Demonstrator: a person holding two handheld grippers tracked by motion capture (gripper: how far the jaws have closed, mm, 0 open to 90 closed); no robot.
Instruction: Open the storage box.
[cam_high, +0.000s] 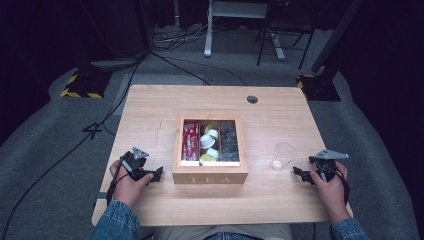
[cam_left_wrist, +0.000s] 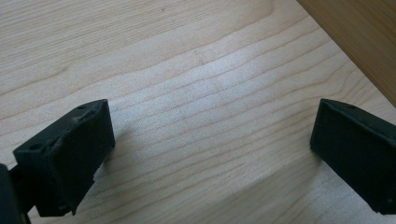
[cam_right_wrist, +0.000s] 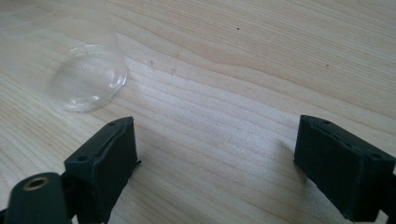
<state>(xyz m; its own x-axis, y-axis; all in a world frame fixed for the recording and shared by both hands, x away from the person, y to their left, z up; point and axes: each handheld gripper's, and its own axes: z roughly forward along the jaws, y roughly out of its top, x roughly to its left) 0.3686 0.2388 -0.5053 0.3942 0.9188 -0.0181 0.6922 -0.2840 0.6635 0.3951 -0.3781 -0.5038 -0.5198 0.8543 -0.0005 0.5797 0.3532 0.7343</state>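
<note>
From the high view, a wooden box (cam_high: 210, 176) with TEA on its front sits in the middle of the surface (cam_high: 150, 110), and a clear cup (cam_high: 283, 156) stands to the right of the box. The box has red packets (cam_high: 190, 141) on one side, little white and yellow pods (cam_high: 209, 142) in the middle and dark things (cam_high: 229, 141) on the other side. The left claw (cam_high: 156, 174) rests just beside the box's left wall and points at it. The right claw (cam_high: 299, 173) rests near the cup, and the cup is a bit ahead of it, toward the box. The right claw is the one nearer the cup, so I think that hand would reach it first. In the left gripper view, the left claw (cam_left_wrist: 212, 144) is spread wide with nothing in it, just bare wood between the jaws, and the box wall (cam_left_wrist: 359, 32) shows at the top right corner. In the right gripper view, the right claw (cam_right_wrist: 215, 154) is wide too and holds nothing, and the cup (cam_right_wrist: 86, 70) sits up ahead and off toward its left jaw, not between the jaws. It stands straight up, so the claw would have to swing that way to get around it
</note>
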